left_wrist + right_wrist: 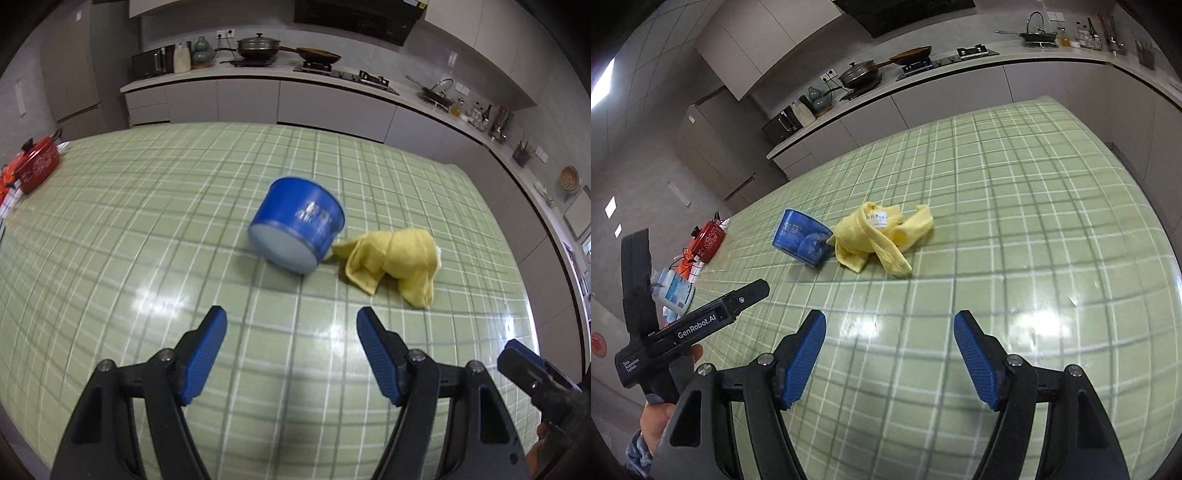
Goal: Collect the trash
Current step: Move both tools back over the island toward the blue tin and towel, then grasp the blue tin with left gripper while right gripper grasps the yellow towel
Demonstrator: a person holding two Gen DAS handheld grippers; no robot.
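A blue round tub [297, 223] lies on its side on the green checked tablecloth [147, 221], its pale base toward me. A crumpled yellow cloth [393, 260] lies touching it on the right. My left gripper [291, 330] is open and empty, short of the tub. In the right wrist view the tub [801, 242] and the cloth [881, 238] lie ahead to the left. My right gripper [889, 332] is open and empty, well short of both. The left gripper's body [690, 328] shows at the left of that view.
A red pot [37, 166] stands at the table's far left edge, with packets [674, 291] near it. A kitchen counter [258, 74] with pans and a stove runs behind the table. The table's right edge [517, 280] drops off near the cloth.
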